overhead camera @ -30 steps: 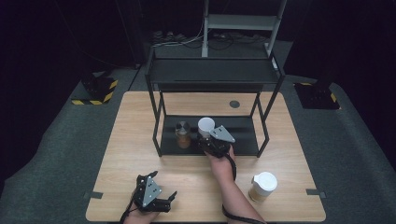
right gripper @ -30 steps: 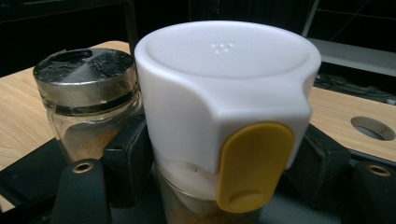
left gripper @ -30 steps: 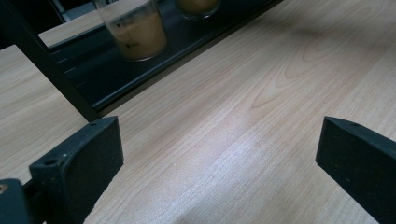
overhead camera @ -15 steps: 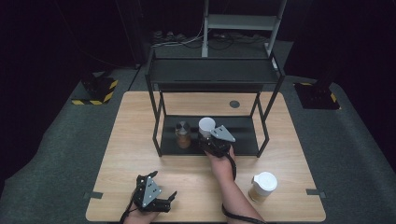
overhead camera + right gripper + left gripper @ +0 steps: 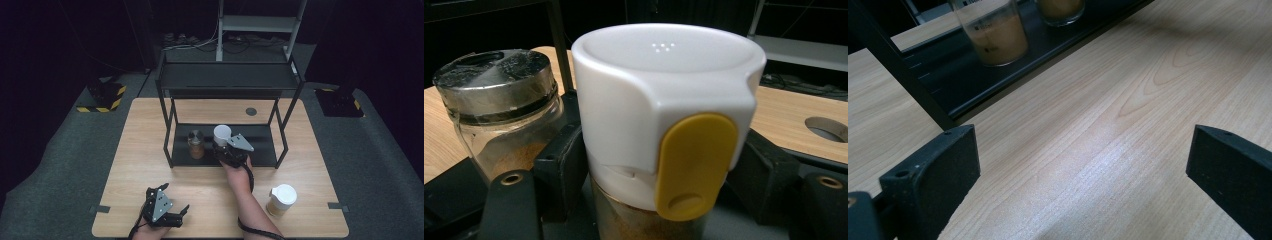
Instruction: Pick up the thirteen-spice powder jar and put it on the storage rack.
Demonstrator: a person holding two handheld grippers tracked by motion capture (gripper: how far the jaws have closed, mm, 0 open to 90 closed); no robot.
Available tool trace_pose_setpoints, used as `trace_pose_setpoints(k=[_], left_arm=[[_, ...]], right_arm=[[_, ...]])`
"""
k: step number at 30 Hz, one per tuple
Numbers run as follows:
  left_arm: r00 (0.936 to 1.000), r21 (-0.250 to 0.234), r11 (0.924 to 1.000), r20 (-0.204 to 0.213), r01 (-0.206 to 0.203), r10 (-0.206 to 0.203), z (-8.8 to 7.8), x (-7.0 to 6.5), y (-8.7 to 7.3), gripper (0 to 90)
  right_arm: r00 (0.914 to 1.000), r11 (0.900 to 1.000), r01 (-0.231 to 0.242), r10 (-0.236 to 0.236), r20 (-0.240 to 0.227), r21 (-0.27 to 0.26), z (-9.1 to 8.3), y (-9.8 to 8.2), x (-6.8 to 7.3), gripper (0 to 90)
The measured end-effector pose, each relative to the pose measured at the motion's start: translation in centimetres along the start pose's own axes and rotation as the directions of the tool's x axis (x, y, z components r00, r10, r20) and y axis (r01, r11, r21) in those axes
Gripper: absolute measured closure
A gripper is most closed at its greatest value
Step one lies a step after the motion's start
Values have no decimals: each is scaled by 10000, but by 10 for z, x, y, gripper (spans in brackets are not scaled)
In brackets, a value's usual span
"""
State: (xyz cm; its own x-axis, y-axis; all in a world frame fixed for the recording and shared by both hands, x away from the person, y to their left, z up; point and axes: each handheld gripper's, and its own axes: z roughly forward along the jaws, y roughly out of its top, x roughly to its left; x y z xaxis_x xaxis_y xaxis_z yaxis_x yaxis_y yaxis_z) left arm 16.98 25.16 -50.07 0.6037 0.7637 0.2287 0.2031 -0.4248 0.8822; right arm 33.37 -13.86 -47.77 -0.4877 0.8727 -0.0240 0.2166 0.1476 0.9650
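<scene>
Right claw [image 5: 659,165] of mine pinches the white-capped spice jar [image 5: 664,120] on the rack's lower shelf [image 5: 260,145], beside a metal-lidded jar [image 5: 499,100]. Left claw [image 5: 1083,170] hangs spread above the tabletop [image 5: 1108,140].

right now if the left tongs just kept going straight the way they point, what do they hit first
The left tongs stand open over bare table. Straight ahead, probably the front edge of the black shelf rack comes first, with a jar of brown powder just behind it. Depth is hard to judge.
</scene>
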Motion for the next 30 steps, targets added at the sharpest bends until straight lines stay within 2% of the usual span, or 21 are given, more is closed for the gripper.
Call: trace_pose_setpoints(k=[17,28,30], left_arm=[[10000,-8,10000,-3,8,-8,0,0,0,11],[10000,32,10000,-2,6,-6,0,0,1,11],[10000,43,10000,4,-2,2,0,0,1,11]], right_arm=[[10000,10000,30,-30,-11,63,0,2,0,293],[9997,9997,-229,229,93,-23,-5,4,3,20],[9997,9997,-226,226,22,-57,-7,5,3,9]])
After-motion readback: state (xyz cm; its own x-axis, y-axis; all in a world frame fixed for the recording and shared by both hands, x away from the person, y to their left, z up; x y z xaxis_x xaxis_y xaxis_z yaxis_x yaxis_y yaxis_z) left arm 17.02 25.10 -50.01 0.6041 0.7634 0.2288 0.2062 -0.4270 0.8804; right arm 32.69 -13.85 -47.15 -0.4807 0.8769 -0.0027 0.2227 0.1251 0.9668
